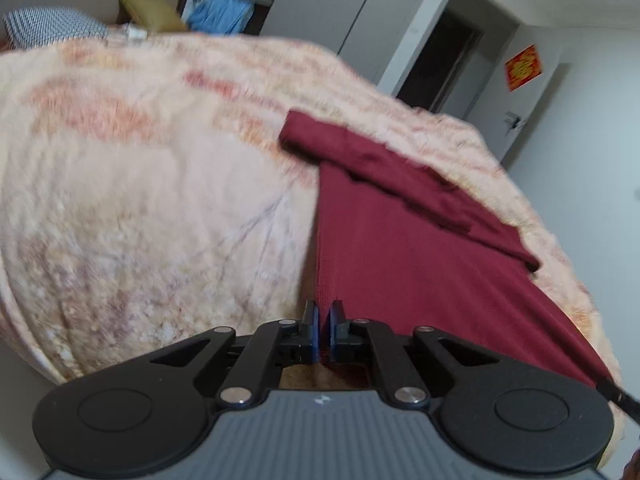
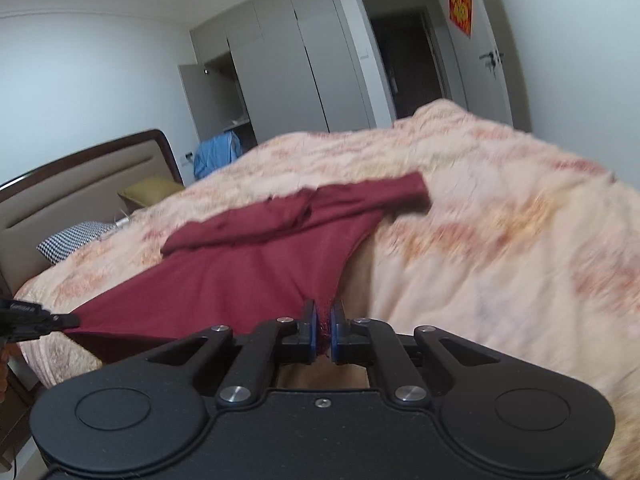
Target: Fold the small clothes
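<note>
While both tongs, left [image 1: 323,330] and right [image 2: 323,332], are clenched on the maroon garment's [image 1: 400,264] near hem, its length is stretched away across the bed [image 1: 120,200].

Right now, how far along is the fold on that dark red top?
Done: a sleeve already lies folded across the dark red top on the blanket. In hand: the left tongs and right tongs are each shut on a near corner of its hem, which is lifted taut. Left: carrying that hem over toward the sleeve end and laying it flat.
</note>
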Available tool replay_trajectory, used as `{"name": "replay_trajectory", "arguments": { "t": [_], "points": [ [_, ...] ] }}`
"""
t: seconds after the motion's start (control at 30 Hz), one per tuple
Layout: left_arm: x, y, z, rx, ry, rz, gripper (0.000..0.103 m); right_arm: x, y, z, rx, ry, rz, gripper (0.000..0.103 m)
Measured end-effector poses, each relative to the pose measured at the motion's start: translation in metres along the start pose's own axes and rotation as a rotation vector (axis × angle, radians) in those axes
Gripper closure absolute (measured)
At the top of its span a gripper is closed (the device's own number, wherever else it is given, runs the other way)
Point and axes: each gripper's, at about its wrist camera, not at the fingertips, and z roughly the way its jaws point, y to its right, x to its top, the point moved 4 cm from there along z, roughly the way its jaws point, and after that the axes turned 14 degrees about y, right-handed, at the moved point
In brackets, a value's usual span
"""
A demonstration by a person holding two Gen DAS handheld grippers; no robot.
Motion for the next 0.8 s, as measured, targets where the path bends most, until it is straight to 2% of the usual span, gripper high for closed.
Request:
{"name": "replay_trajectory", "arguments": {
  "t": [0.1, 0.23, 0.3, 0.4, 0.53, 0.63, 0.7, 0.77, 0.8],
  "points": [
    [-0.002, 0.006, -0.029, -0.033, 0.024, -0.01, 0.099, 0.003, 0.003, -0.016, 0.0, 0.004, -0.059, 0.098],
    [-0.023, 0.008, -0.054, -0.053, 0.013, 0.009, 0.099, -0.02, 0.014, -0.023, -0.028, -0.048, -0.062, 0.098],
    [-0.038, 0.004, -0.055, -0.037, -0.001, 0.02, 0.099, -0.035, 0.017, -0.021, -0.038, -0.078, -0.053, 0.098],
    [-0.055, -0.006, -0.052, -0.018, -0.016, -0.028, 0.099, -0.052, 0.015, -0.019, -0.045, -0.102, -0.081, 0.098],
    [-0.063, -0.004, -0.052, -0.007, 0.001, -0.002, 0.099, -0.064, 0.01, -0.015, -0.044, -0.107, -0.145, 0.097],
    [-0.065, 0.0, -0.05, -0.01, 0.007, 0.036, 0.098, -0.069, 0.013, -0.013, -0.043, -0.115, -0.148, 0.091],
    [-0.067, 0.0, -0.048, -0.031, -0.008, 0.028, 0.094, -0.071, 0.015, -0.012, -0.049, -0.119, -0.158, 0.08],
    [-0.067, -0.001, -0.047, -0.025, -0.021, 0.021, 0.089, -0.071, 0.014, -0.012, -0.043, -0.113, -0.18, 0.076],
    [-0.066, -0.001, -0.047, -0.022, -0.021, 0.023, 0.088, -0.071, 0.013, -0.013, -0.038, -0.109, -0.199, 0.069]
  ]
}}
